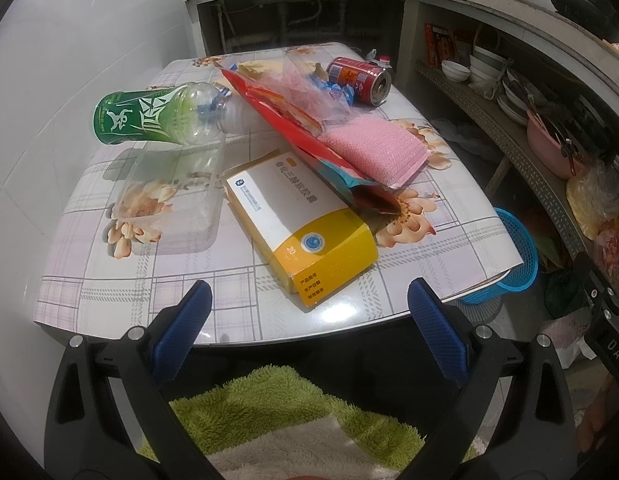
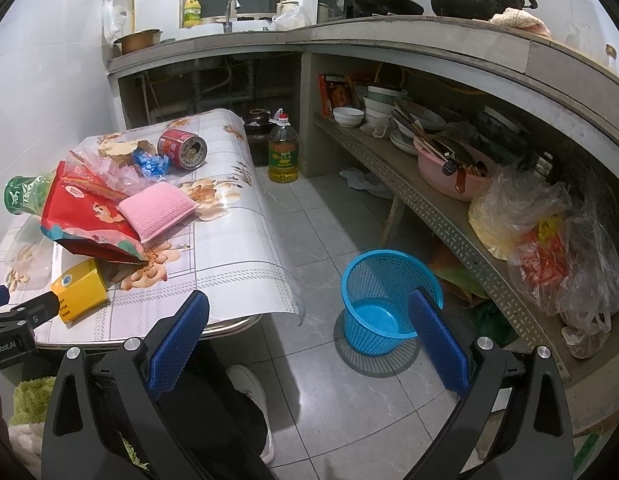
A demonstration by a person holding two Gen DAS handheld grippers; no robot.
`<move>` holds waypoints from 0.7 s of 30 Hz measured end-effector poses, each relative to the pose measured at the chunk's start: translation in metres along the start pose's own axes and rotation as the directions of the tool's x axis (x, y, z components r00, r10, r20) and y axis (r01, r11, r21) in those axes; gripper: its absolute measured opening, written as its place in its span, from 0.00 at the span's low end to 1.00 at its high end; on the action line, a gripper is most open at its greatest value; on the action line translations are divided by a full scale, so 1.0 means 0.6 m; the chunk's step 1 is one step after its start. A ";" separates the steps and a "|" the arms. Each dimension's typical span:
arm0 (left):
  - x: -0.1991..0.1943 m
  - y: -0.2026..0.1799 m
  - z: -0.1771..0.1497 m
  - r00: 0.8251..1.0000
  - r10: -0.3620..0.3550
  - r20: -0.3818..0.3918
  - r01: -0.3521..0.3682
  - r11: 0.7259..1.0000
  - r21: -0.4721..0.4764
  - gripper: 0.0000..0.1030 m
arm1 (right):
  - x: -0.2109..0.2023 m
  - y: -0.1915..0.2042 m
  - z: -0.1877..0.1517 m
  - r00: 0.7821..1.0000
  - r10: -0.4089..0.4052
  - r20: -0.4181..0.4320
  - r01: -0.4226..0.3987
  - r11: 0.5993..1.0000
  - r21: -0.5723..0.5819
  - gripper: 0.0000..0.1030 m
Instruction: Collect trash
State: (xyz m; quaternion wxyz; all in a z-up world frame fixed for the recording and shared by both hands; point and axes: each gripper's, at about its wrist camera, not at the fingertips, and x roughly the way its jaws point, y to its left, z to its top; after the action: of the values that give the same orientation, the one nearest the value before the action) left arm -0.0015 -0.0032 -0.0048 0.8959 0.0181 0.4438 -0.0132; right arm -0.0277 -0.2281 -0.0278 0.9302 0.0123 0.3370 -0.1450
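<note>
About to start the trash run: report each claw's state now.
Left claw: open, holding nothing.
Right claw: open, holding nothing.

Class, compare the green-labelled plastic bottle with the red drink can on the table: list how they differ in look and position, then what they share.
The green-labelled plastic bottle is partly clear, while the red drink can is opaque metal. The bottle looks longer than the can. The bottle lies near the wall-side edge of the table; the can lies at the far end, beside the blue wrapper. Both lie on their sides.
</note>
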 end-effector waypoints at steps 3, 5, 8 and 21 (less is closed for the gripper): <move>0.000 0.000 -0.001 1.000 0.000 0.000 0.000 1.000 -0.001 0.92 | 0.000 0.004 -0.002 1.000 0.000 0.001 0.000 1.000 -0.001 0.94; 0.000 0.000 0.000 1.000 0.000 0.000 0.000 1.000 -0.001 0.92 | 0.000 0.004 -0.002 1.000 0.001 0.000 -0.001 1.000 0.000 0.94; 0.001 -0.001 -0.001 1.000 0.000 -0.001 0.000 1.000 -0.001 0.92 | 0.001 0.008 0.002 1.000 0.004 -0.001 -0.004 1.000 -0.002 0.94; 0.003 0.005 0.004 1.000 0.001 -0.010 -0.001 1.000 -0.004 0.92 | 0.009 0.010 -0.003 1.000 0.011 -0.005 -0.011 1.000 -0.002 0.94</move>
State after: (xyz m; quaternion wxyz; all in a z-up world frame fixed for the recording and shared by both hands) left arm 0.0017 -0.0003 -0.0050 0.8936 0.0165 0.4484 -0.0116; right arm -0.0235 -0.2238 -0.0332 0.9302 0.0137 0.3393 -0.1394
